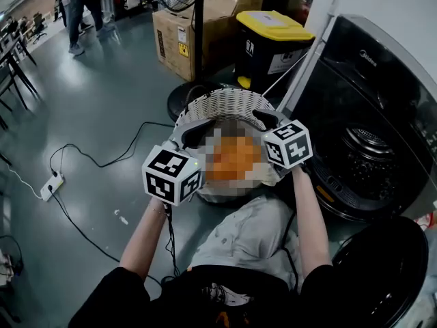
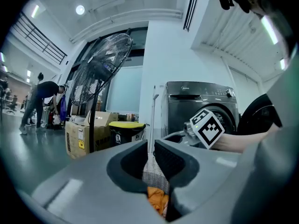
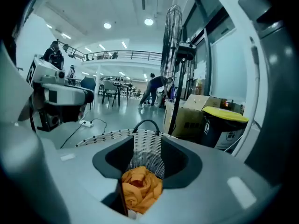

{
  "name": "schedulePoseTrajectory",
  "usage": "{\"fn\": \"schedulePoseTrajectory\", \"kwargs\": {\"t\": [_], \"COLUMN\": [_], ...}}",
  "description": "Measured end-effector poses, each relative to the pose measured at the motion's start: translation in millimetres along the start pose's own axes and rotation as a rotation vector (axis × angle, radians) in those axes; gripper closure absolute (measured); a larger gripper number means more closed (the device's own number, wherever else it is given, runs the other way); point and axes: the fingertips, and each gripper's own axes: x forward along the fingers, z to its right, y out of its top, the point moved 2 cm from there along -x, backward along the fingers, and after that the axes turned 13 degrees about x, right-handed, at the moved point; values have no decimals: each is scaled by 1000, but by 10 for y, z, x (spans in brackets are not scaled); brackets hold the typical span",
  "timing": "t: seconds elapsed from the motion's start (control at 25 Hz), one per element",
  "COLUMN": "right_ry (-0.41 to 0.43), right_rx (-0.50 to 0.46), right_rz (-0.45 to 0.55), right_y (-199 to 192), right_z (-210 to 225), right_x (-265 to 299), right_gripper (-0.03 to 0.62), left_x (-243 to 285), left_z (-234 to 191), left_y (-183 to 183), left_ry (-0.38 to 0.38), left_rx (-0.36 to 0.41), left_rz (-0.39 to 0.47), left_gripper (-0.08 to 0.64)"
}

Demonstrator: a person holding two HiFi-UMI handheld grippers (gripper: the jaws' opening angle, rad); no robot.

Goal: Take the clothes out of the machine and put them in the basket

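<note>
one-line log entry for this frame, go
left gripper: shut on orange garment | right gripper: shut on orange garment | both over white woven basket | washing machine: door open

Cool overhead light from ceiling lamps [image 3: 148,21]; faint sheen on the floor [image 1: 102,101]. Fisheye bending, dark corners. Inside the machine [image 1: 365,152] looks murky, perhaps underexposed.

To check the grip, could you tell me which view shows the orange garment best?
The right gripper view: the garment sits bunched between its jaws, in plain sight. The left gripper view shows only a sliver; in the head view a mosaic patch covers it.
</note>
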Motion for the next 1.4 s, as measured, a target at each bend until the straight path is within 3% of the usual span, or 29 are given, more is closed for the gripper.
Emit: {"fn": "schedulePoseTrajectory", "kwargs": {"t": [0.16,0.28,0.64,0.8,1.0,1.24,1.4], "right_ry": [-6,-14,21,11,-4,-85,-126], "right_rx": [43,63,150,241,332,363,388], "right_rz": [93,157,341,364,425,426,410], "right_y": [35,77,249,293,474,602,809], "right_z": [-70,-114,-3,163,277,288,184], "right_x": [-305,-529,-1163,-1230,-1334,-1624,-1919], "right_gripper": [422,497,532,532,534,549,571], "left_x": [62,124,570,802,1049,1178,1128], "left_z": [169,296,671,753,665,559,645], "left_y": [19,11,250,389,648,904,1284], "left_ry": [-39,-57,-122,-173,-192,-204,-228], "left_rx": [-1,16,-3,-2,-21,-31,-60], "left_rz": [7,-10,8,-25,5,9,1], "left_gripper": [515,515,508,508,508,508,508]}}
